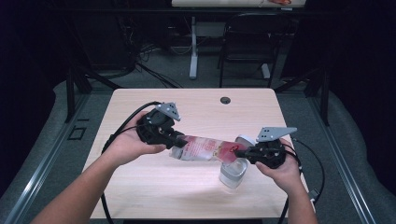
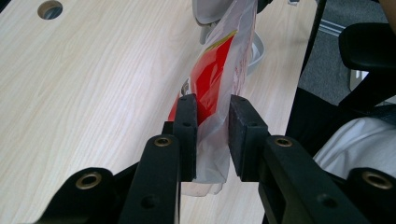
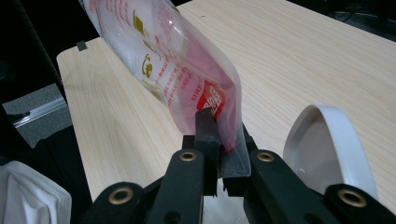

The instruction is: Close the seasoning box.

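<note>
Wooden table (image 1: 140, 186): both claws pinch plastic bag (image 1: 205, 150) ends.

A black chair (image 1: 247, 42) and a white desk leg (image 1: 193, 46) stand beyond the wooden table (image 1: 196, 105).

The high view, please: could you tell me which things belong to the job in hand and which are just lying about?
In the job:
- plastic pouch, held off the table at both ends
- left hand-held gripper, shut on one end
- right hand-held gripper, shut on the other end
- clear container under the pouch
- white lid beside it

Lying about:
- chair behind the table
</note>
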